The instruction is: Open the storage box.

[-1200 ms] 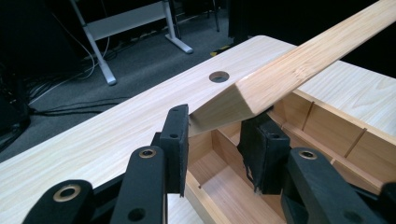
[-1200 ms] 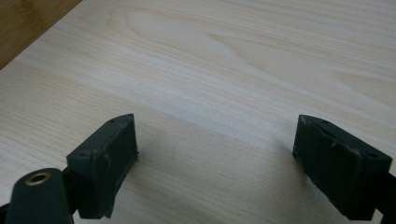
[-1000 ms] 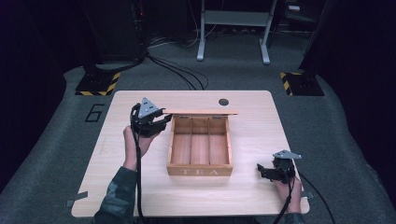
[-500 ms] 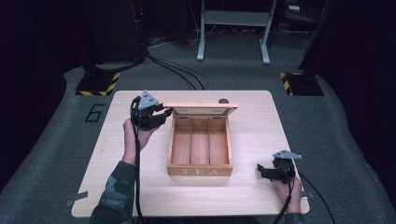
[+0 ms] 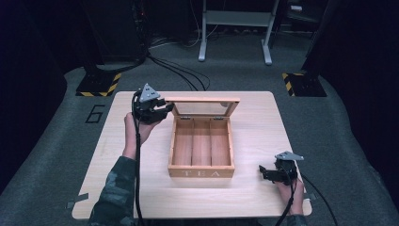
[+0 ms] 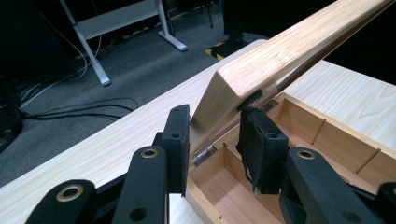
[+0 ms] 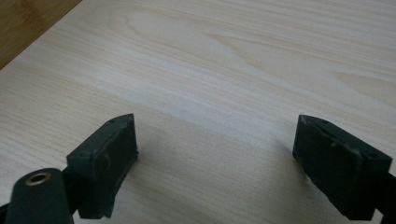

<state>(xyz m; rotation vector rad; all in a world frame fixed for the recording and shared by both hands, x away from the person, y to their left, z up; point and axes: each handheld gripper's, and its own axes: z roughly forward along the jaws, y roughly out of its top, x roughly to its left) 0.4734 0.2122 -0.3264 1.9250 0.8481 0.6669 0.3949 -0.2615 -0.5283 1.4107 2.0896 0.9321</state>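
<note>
A wooden tea box (image 5: 201,172) with three long compartments stands mid-table, "TEA" on its front wall. Its glass-paned lid (image 5: 202,108) is hinged at the back and stands tilted up. My left gripper (image 5: 162,110) is at the lid's left corner; in the left gripper view the jaws (image 6: 215,140) are shut on the wooden lid frame (image 6: 280,51), above the open box (image 6: 327,140). My right gripper (image 5: 266,173) rests low on the table to the right of the box front, and its jaws (image 7: 217,154) stand wide open over bare wood.
The light wood table (image 5: 263,132) has rounded corners and bare room around the box. Beyond its far edge are cables (image 5: 179,70), a metal stand (image 5: 235,33) and striped floor bases (image 5: 99,84).
The lid has swung up from nearly flat to steeply tilted, and the left hand rose and moved toward the back with it. The right gripper has kept still.
</note>
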